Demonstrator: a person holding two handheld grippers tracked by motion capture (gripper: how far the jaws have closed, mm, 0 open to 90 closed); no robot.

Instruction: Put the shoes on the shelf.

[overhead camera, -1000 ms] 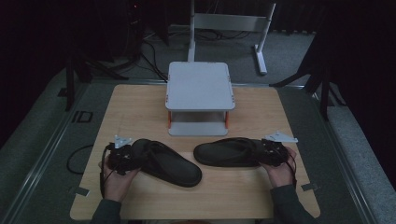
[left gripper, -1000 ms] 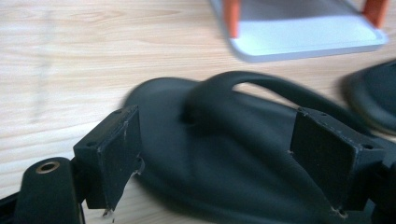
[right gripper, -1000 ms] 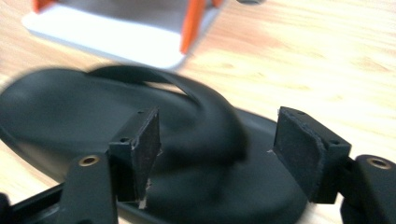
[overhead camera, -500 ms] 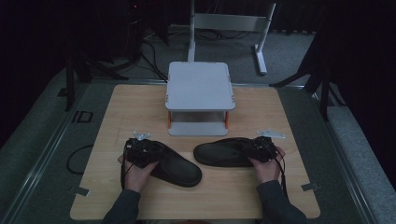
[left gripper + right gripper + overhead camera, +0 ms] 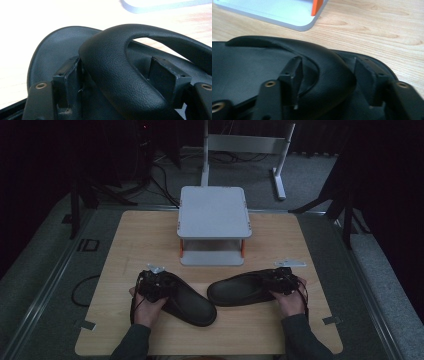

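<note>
At six o'clock from grey stand (image 5: 214, 215): left gripper (image 5: 152, 284) closing astride left slipper (image 5: 192, 302) strap; right gripper (image 5: 281, 280) closing astride right slipper (image 5: 237, 290) strap, pads not visibly pressing.

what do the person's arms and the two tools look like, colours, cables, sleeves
Both forearms wear dark grey long sleeves. Each hand holds a compact black tool: the left tool and the right tool. A thin black cable loops from each, seen best by the right hand. Up close, each tool has two blocky matte black jaws, with brass-coloured screw heads on the arms below them.
</note>
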